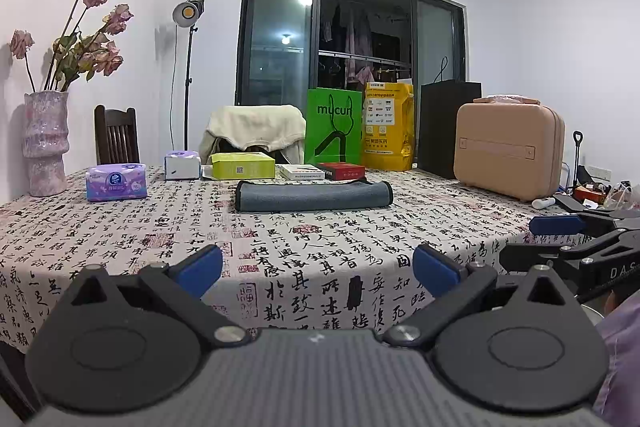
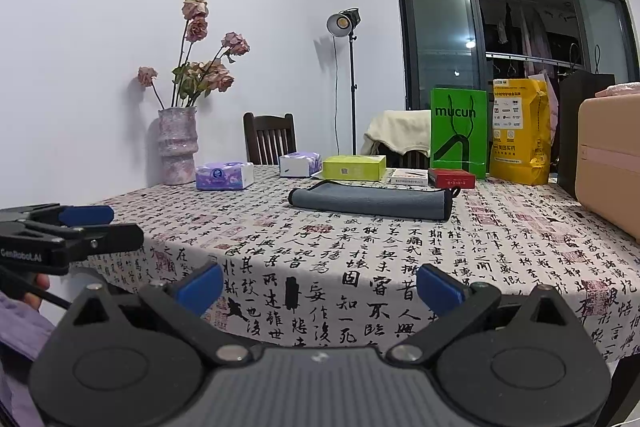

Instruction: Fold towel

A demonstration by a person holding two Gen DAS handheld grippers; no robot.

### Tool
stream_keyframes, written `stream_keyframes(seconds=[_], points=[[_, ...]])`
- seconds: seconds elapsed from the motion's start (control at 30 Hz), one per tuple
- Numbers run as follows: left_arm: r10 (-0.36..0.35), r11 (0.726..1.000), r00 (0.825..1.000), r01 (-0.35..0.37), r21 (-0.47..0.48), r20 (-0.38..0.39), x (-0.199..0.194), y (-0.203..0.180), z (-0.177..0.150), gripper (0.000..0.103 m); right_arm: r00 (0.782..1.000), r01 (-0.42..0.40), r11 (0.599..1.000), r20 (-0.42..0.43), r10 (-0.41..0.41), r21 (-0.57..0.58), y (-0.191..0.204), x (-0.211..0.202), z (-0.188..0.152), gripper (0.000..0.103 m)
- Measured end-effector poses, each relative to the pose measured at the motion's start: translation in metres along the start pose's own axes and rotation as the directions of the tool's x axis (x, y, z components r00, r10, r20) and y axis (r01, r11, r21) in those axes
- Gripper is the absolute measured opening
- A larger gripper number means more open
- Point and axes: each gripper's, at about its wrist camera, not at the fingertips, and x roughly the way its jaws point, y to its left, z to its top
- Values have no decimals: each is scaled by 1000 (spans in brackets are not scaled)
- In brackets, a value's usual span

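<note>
A grey towel (image 1: 314, 195) with a dark border lies folded in a long strip on the calligraphy-print tablecloth (image 1: 320, 251), toward the far side of the table; it also shows in the right wrist view (image 2: 370, 201). My left gripper (image 1: 318, 269) is open and empty, held near the table's front edge, well short of the towel. My right gripper (image 2: 319, 285) is open and empty, also at the front edge. The right gripper shows at the right of the left wrist view (image 1: 560, 231), and the left gripper at the left of the right wrist view (image 2: 80, 223).
Behind the towel stand a purple tissue pack (image 1: 116, 182), a white tissue box (image 1: 182, 165), a yellow-green box (image 1: 243, 165), a red box (image 1: 341, 171), a green bag (image 1: 334, 127), a yellow bag (image 1: 387, 127) and a black bag (image 1: 448, 127). A tan case (image 1: 508, 151) sits right, a vase (image 1: 44, 143) left.
</note>
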Motion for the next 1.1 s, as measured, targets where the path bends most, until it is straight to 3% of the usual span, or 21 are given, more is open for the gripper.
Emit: stream_keyframes(seconds=[1.1], points=[[9,1000,1000,-10,28,22,-2,-2,1,103,1000,-2,1000,15,2,-16,2,-2,1,103]])
